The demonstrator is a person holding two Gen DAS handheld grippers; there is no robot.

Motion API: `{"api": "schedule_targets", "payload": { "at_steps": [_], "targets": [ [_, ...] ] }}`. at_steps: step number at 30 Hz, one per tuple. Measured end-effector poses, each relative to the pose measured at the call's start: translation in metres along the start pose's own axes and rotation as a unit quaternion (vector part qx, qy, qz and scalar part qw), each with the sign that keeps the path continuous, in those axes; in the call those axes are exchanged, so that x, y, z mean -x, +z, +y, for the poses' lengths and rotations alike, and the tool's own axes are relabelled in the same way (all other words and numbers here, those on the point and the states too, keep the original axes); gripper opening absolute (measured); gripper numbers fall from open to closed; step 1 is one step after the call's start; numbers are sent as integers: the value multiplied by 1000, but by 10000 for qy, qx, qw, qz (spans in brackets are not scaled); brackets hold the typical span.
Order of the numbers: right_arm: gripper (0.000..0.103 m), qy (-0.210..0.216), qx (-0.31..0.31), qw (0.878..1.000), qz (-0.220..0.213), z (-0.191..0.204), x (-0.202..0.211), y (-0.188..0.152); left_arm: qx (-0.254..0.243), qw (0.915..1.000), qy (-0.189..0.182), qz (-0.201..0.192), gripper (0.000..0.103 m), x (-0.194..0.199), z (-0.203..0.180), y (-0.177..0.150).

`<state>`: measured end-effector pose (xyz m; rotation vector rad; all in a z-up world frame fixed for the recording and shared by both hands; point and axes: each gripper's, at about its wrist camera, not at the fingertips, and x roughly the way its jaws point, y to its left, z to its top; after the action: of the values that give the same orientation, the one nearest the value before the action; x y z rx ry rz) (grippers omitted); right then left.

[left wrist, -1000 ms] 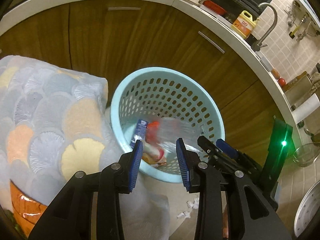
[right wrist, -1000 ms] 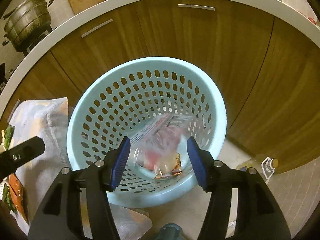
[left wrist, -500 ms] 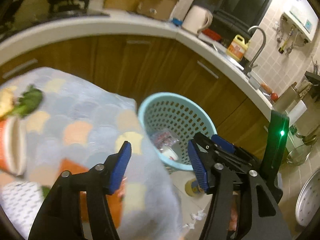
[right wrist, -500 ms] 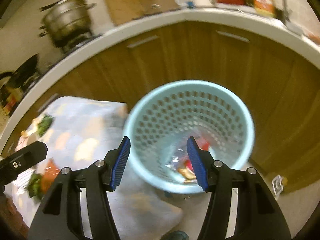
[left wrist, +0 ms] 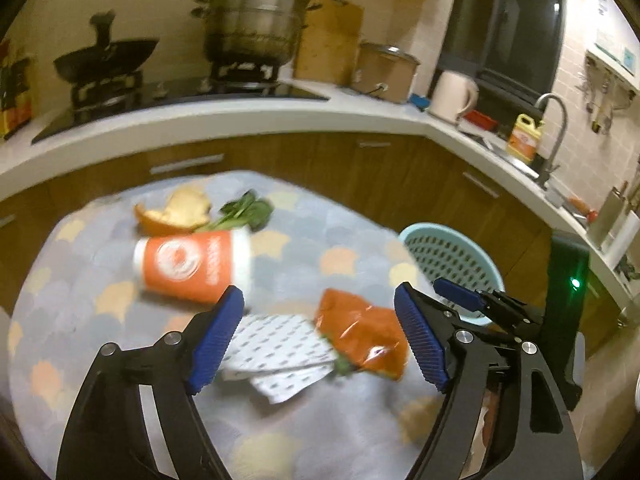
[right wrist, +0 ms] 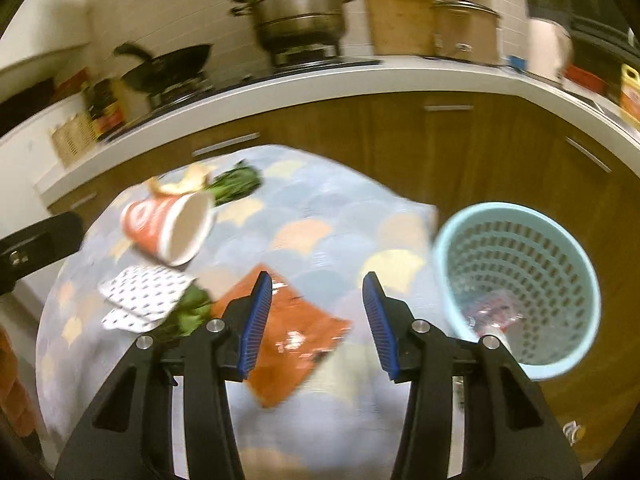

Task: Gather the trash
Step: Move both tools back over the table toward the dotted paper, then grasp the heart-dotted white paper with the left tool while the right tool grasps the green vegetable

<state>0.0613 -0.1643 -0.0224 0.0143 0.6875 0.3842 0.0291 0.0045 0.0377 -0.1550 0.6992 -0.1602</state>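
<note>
Trash lies on a table covered by a scale-patterned cloth (left wrist: 300, 420): an orange paper cup (left wrist: 192, 262) on its side, an orange snack wrapper (left wrist: 360, 334), dotted white paper (left wrist: 276, 354), orange peel (left wrist: 176, 212) and green leaves (left wrist: 244, 210). My left gripper (left wrist: 318, 330) is open and empty above the paper and wrapper. My right gripper (right wrist: 318, 322) is open and empty above the wrapper (right wrist: 288, 344). The cup (right wrist: 172, 228) lies to its left. A light blue basket (right wrist: 520, 288) with trash inside stands to the right, beside the table.
Wooden cabinets under a white counter (left wrist: 240, 124) curve behind the table. A steamer pot (left wrist: 252, 26) and a wok (left wrist: 104, 58) sit on the stove. A sink tap (left wrist: 556, 128) is at the right. The basket (left wrist: 452, 260) stands on the floor.
Both grippers have pulled back and up from over the basket and swung left over the table. Both are open and empty; the left one has opened wider.
</note>
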Motion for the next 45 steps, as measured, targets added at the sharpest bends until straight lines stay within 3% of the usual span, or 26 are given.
{"api": "schedule_targets", "payload": {
  "at_steps": [5,9,16,21,24,25,28,32,36,45],
  "targets": [
    [44,90,205,9997,74,21,-14,-15,37,9986,445,291,77,-19,13,-17],
    [44,87,95,9998,126,15,-20,-18,-17,9959,760,498,77,-39,18,-29],
    [44,168,-69,9997,164,8,-23,-19,-9,9940,800,740,76,-57,27,-44],
    [44,127,-38,9997,191,10,-24,-19,280,9961,507,672,63,-55,35,-49],
    [44,138,-68,9997,207,9,-25,-19,193,9967,520,589,48,-50,33,-50],
    [44,138,-70,9997,214,9,-26,-19,184,9972,438,570,38,-49,33,-51],
    [44,135,-57,9996,221,9,-26,-19,263,9980,279,503,27,-43,32,-52],
    [44,138,33,9998,160,12,-24,-19,236,9989,136,372,26,-31,30,-54],
    [44,132,106,9997,167,15,-24,-19,398,9988,-269,75,26,-10,38,-54],
    [44,159,193,9991,353,18,-30,-20,935,9931,-687,141,28,-7,72,-63]
  ]
}}
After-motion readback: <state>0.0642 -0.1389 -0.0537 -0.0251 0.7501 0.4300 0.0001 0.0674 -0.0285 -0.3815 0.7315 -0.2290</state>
